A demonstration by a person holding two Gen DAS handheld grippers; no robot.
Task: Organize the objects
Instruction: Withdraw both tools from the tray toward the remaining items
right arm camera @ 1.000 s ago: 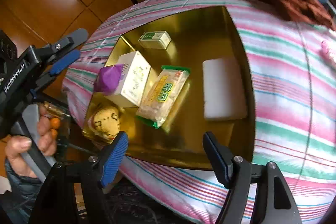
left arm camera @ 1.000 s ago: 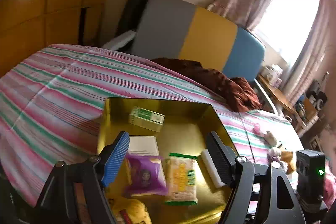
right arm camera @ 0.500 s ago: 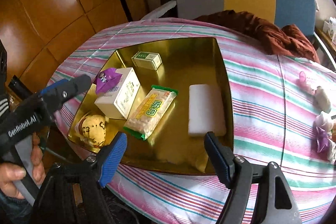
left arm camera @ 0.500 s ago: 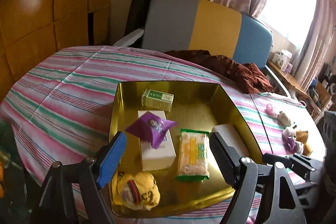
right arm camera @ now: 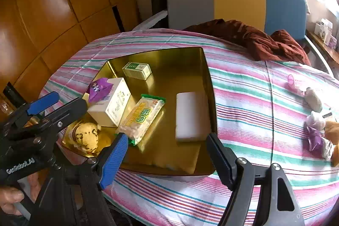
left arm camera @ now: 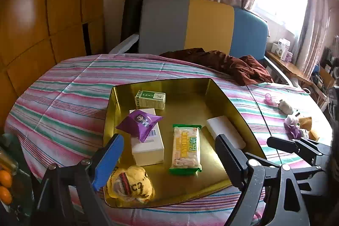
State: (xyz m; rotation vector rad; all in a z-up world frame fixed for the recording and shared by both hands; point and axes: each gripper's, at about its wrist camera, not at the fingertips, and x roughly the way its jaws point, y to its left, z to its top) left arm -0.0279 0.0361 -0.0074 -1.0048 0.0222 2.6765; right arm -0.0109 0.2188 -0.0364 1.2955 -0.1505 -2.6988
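We note left gripper [left arm camera: 169, 159] spread, empty | gold tray [left arm camera: 190, 86] on striped cloth – yellow pouch [left arm camera: 130, 184], purple packet [left arm camera: 139, 123] atop white box [left arm camera: 148, 145], cracker pack [left arm camera: 186, 149], white block [left arm camera: 224, 132] | right gripper [right arm camera: 167, 159] spread, empty – above tray's near rim.

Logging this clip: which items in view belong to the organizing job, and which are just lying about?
Job: gold tray, purple snack packet, white box, green box, cracker pack, white block, yellow pouch.
Lying about: brown cloth, oranges.
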